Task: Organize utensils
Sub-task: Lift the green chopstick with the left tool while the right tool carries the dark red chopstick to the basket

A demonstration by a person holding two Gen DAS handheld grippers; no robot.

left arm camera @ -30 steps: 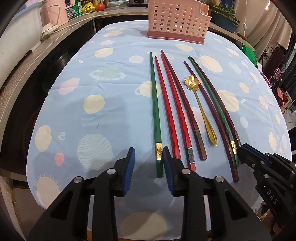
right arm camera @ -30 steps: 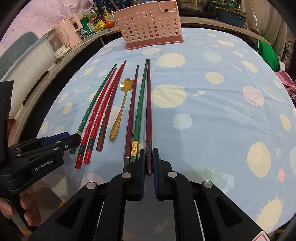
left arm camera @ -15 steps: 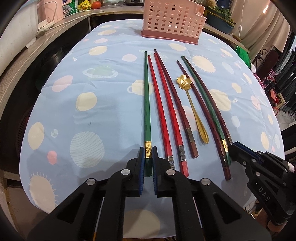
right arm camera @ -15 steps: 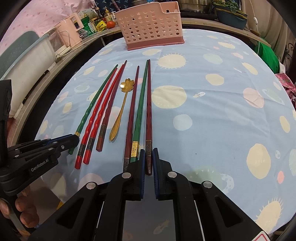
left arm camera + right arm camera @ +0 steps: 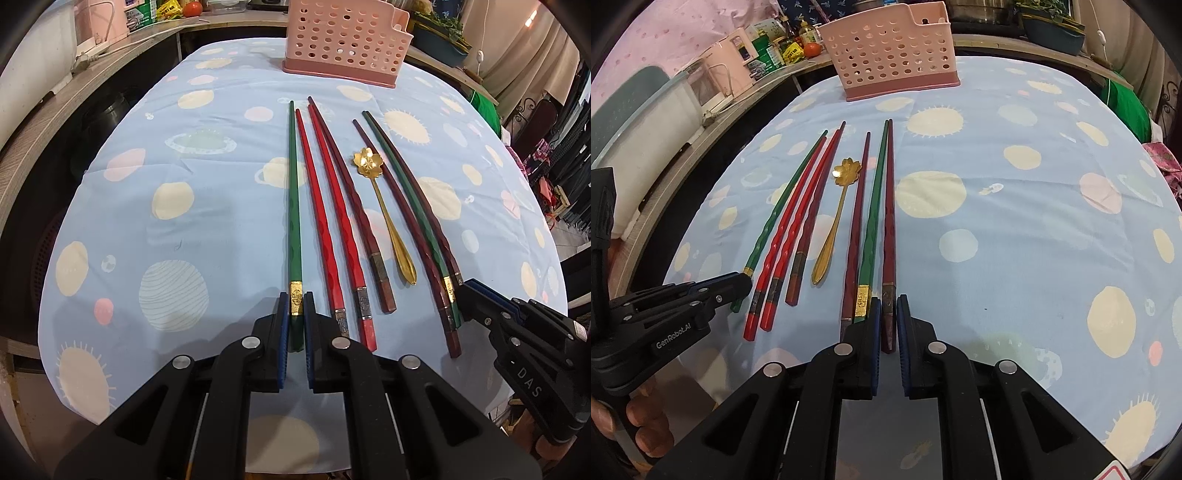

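Observation:
Several long chopsticks and a gold flower spoon [image 5: 384,206] lie side by side on a blue planet-print tablecloth [image 5: 177,192]. My left gripper [image 5: 296,317] is shut on the thick end of the leftmost green chopstick [image 5: 294,206]. My right gripper [image 5: 887,317] is shut on the rightmost dark red chopstick [image 5: 888,221]; it also shows in the left wrist view [image 5: 476,295]. Two red chopsticks [image 5: 328,221], other dark red ones and a second green chopstick [image 5: 872,221] lie between. A pink perforated utensil basket [image 5: 345,40] stands at the far edge.
A wooden counter [image 5: 44,122] with a pink appliance [image 5: 727,62], jars and a tomato runs along the left and back. A planter [image 5: 1052,26] sits at the back right. Green cloth and clutter lie off the table's right side.
My left gripper moved in and closed on the green chopstick's end, and has held it since half a second ago. My right gripper stayed shut on the dark red chopstick.

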